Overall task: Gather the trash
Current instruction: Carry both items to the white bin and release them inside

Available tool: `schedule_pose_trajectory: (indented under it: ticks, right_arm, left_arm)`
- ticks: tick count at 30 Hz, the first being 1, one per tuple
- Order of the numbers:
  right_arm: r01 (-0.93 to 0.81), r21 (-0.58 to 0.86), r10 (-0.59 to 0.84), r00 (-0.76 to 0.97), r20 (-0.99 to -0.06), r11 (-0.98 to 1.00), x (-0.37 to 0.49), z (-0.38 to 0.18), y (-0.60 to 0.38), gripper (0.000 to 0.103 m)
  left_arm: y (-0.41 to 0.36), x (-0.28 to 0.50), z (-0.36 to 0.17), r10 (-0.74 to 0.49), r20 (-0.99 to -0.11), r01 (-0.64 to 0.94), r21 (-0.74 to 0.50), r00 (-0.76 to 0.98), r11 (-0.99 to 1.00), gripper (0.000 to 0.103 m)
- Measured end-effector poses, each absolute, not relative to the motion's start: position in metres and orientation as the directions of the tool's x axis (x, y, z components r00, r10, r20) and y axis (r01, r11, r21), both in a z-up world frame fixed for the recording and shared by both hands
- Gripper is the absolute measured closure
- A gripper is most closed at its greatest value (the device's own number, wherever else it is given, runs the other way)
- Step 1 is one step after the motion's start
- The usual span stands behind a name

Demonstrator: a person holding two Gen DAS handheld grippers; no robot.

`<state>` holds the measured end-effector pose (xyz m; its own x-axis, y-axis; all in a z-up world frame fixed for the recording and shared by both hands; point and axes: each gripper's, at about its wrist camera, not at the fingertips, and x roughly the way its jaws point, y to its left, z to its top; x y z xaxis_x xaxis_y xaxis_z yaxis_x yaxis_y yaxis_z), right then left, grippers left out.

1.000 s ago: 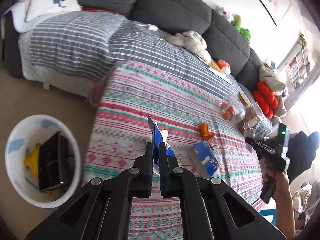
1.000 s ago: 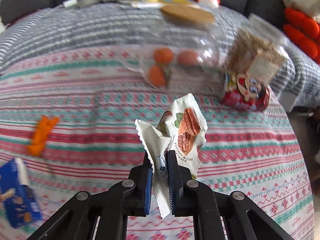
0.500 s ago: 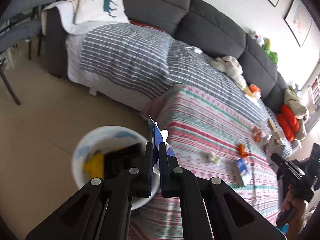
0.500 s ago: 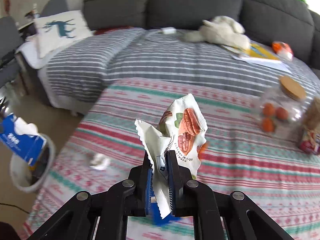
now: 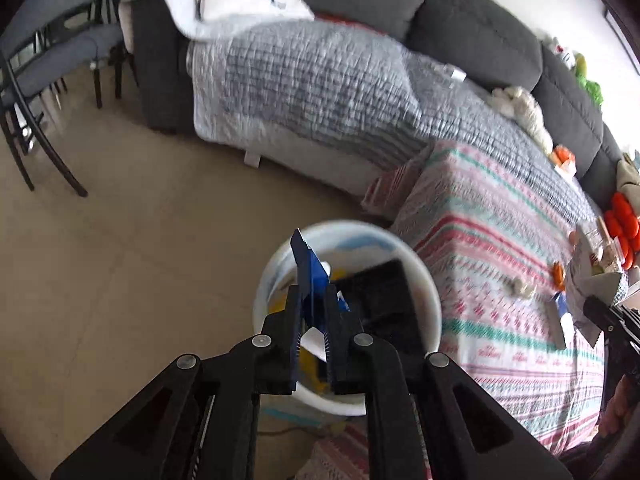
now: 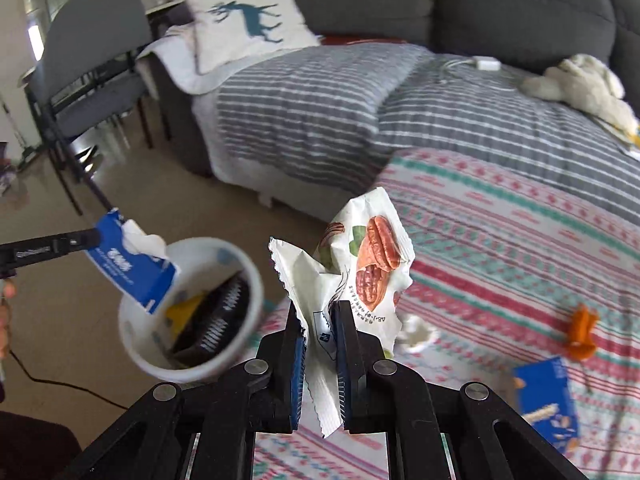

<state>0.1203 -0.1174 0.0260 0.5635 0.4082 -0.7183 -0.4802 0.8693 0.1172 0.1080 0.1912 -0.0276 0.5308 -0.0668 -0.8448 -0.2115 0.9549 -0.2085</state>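
Over the last second the left gripper (image 5: 311, 334) has swung away from the patterned bed cover (image 5: 496, 240) and now hangs right above the white trash bin (image 5: 432, 300) on the floor, its fingers clamped on the blue tissue packet (image 5: 310, 276), which from the right wrist view sits just over the bin's near rim with white tissue poking out of its top. The bin, off to the side a second ago, now lies directly under that packet, and it already holds a black tray (image 5: 384, 300) and something yellow (image 6: 186, 308). The right gripper (image 6: 319, 350) has turned toward the bin as well, its fingers pinched on the white nut wrapper (image 6: 360, 264), which is near the bin but not over it. The left hand's packet looks ready to drop; the wrapper should follow. A blue snack box (image 6: 548, 400), an orange scrap (image 6: 582, 330) and a crumpled white wad (image 6: 418, 330) remain on the bed, so collecting is far from finished
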Motion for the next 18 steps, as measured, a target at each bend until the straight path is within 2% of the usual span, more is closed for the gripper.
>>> schedule_pose_trajectory:
  ticks: [1,3,6,9,18]
  right_arm:
    - [-0.494,0.13,0.424,0.548,-0.721,0.86,0.12,0.023,-0.109,0.092]
    - [-0.518,0.149,0.45,0.524,-0.724,0.842,0.118,0.019,-0.095,0.092]
    - [-0.537,0.189,0.485,0.488,-0.725,0.822,0.115,0.015,-0.076,0.092]
    - [-0.548,0.221,0.51,0.458,-0.728,0.807,0.118,0.01,-0.061,0.091]
    - [-0.543,0.352,0.585,0.345,-0.734,0.763,0.134,-0.015,-0.006,0.09]
  left_arm:
    - [0.193,0.109,-0.035,-0.072,-0.864,-0.228,-0.21,0.499,0.951,0.082]
    - [0.196,0.105,-0.038,-0.06,-0.87,-0.246,-0.204,0.489,0.948,0.049]
    - [0.197,0.094,-0.029,0.012,-0.862,-0.246,-0.131,0.506,0.96,0.03]
    - [0.2,0.085,-0.022,0.079,-0.861,-0.252,-0.058,0.503,0.966,0.019]
    - [0.219,0.067,-0.022,0.136,-0.872,-0.271,0.004,0.471,0.963,0.015]
